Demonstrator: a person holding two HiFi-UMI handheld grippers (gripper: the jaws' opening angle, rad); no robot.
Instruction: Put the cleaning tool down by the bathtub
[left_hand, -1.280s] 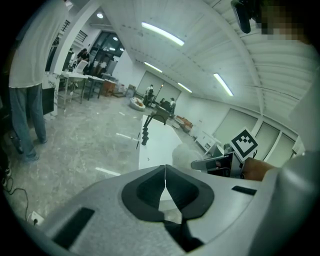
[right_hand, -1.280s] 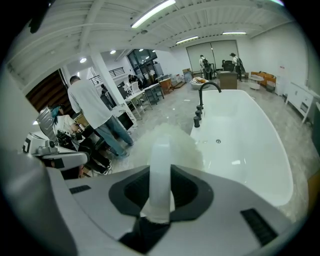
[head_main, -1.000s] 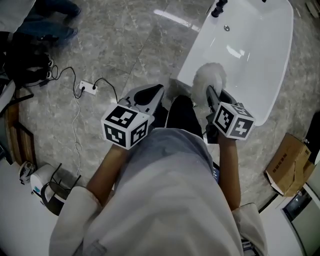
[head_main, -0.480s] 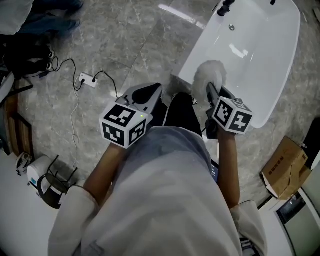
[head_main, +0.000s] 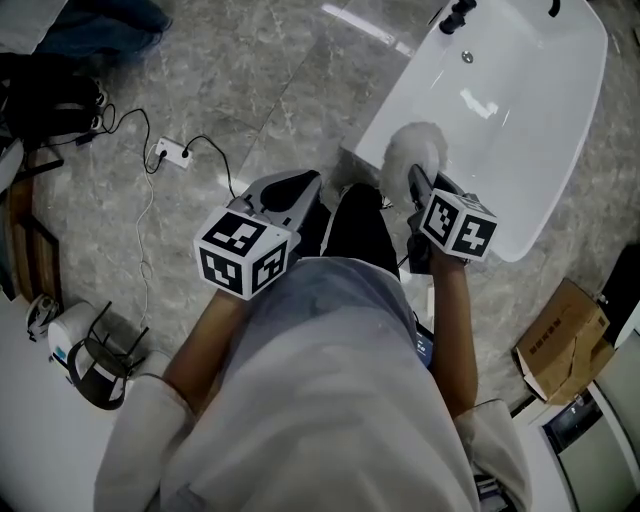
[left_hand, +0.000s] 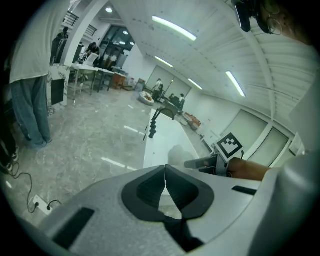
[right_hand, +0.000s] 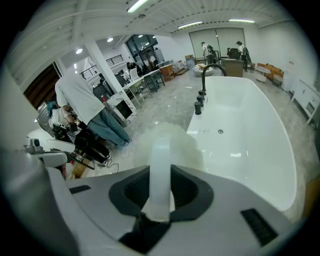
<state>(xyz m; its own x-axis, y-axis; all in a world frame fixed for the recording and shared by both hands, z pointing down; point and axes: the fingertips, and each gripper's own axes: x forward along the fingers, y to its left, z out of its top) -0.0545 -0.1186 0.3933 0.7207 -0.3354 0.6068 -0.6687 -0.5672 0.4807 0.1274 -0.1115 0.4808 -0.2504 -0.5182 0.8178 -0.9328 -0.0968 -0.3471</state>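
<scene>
The cleaning tool (head_main: 413, 158) is a fluffy white duster head on a pale handle (right_hand: 160, 170). My right gripper (head_main: 414, 188) is shut on that handle, and the head hangs over the near rim of the white bathtub (head_main: 560, 130). In the right gripper view the tub (right_hand: 250, 130) fills the right side, with a black tap (right_hand: 202, 92) at its far end. My left gripper (head_main: 290, 190) sits to the left of the tub over the floor, its jaws closed together with nothing between them (left_hand: 164, 182).
A power strip with black cable (head_main: 160, 153) lies on the grey marble floor at left. A cardboard box (head_main: 560, 345) stands at lower right. A person in a white top (right_hand: 82, 102) stands beyond, near tables. A white helmet-like object (head_main: 70, 355) rests at lower left.
Both grippers have hardly shifted; the view has drifted slightly, and the duster stays over the tub's near rim in the right gripper.
</scene>
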